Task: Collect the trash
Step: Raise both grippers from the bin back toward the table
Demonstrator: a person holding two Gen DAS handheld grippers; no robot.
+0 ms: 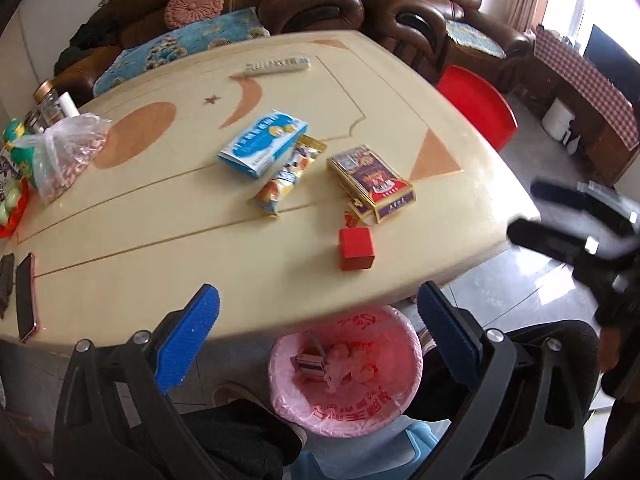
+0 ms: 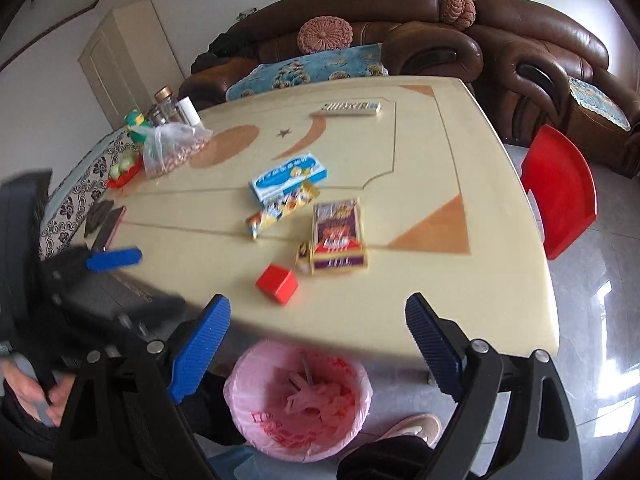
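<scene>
A bin lined with a pink bag stands on the floor below the table's near edge, with some trash inside. On the cream table lie a small red box, a purple and gold box, a yellow snack wrapper and a blue and white box. My left gripper is open and empty above the bin. My right gripper is open and empty above the bin.
A phone lies at the table's left edge. A plastic bag of nuts, jars and fruit sit at the far left. A remote lies at the far side. A red chair stands right; a brown sofa is behind.
</scene>
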